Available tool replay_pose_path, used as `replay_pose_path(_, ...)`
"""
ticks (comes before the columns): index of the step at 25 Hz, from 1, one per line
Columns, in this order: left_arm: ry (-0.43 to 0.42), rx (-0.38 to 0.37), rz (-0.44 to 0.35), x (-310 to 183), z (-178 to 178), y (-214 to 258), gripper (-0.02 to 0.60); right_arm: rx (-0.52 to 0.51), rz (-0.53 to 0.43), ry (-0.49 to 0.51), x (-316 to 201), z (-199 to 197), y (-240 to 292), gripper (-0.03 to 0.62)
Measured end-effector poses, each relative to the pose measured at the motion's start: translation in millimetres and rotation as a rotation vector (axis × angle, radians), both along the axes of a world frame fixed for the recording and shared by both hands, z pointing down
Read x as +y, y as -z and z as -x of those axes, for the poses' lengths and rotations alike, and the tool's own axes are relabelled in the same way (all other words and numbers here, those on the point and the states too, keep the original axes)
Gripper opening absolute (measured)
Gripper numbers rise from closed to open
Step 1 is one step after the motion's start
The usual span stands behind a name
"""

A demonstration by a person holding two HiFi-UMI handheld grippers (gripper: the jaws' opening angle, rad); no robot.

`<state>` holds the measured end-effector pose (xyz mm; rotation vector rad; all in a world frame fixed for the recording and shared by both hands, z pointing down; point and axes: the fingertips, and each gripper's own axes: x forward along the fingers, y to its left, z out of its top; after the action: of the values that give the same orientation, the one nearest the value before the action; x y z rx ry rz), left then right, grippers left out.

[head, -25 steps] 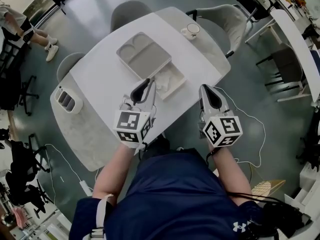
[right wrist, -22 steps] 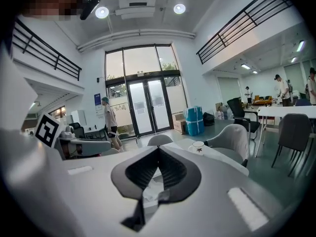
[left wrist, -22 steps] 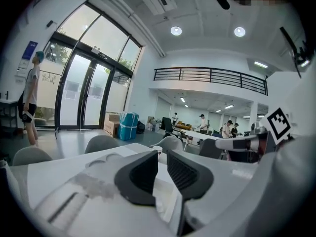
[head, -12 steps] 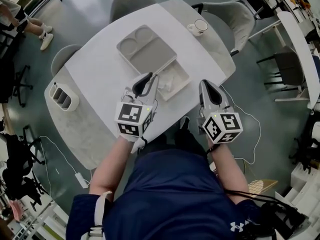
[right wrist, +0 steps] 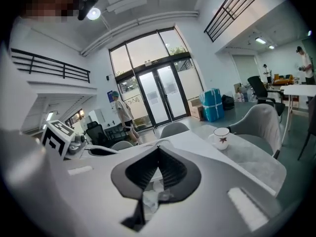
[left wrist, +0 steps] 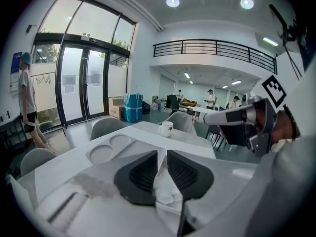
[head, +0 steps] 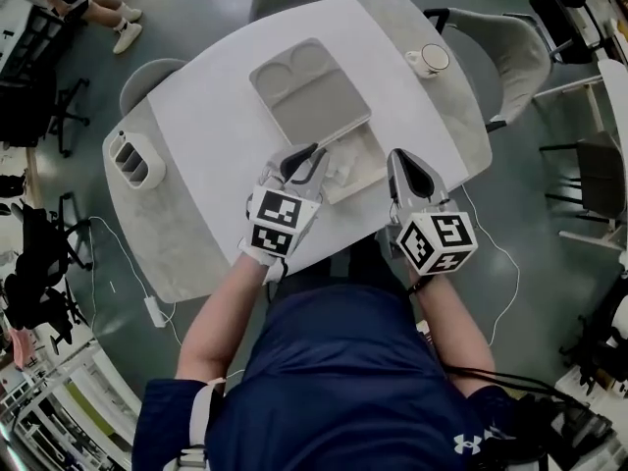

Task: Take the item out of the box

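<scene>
Left gripper: poised at the near left edge of the box. Its fingers stand a narrow gap apart and are opening. The white crumpled item lies in the box tray and shows through that gap, not pinched.

Right gripper: just right of the box, over the near edge of the counter, fingers together at the tips, nothing between them.

Box lid: folded open, flat on the far left side.

Mug: far right. Slotted holder: far left edge.
</scene>
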<state>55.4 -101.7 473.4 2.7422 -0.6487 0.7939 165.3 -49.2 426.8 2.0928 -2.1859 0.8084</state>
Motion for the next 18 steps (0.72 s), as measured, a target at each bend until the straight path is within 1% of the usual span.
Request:
replay_pose_path(4,-0.021,-0.156,-0.029,-1,-4,-40,0.069,-0.040,0.022,0.062,-16,-10,-23,0.003)
replay_pose_path(7,-0.035,-0.251,-0.024,1,-4,-63,0.071,-0.073,0.048,0.092,-27,-18,-42,0.002)
replay_pose_path(9,-0.043,-0.289,-0.008,2,-6,-73,0.084,-0.091,0.061,0.105,-33,-22,-51,0.002)
replay_pose_path(14,-0.066,-0.350,0.024,5,-14,-99,0.086,-0.118,0.094,0.145,-43,-26,-72,0.002)
replay_pose_path(18,-0.122,-0.429,0.040,12,-20,-128,0.095,-0.121,0.129,0.159,-43,-25,-89,0.002)
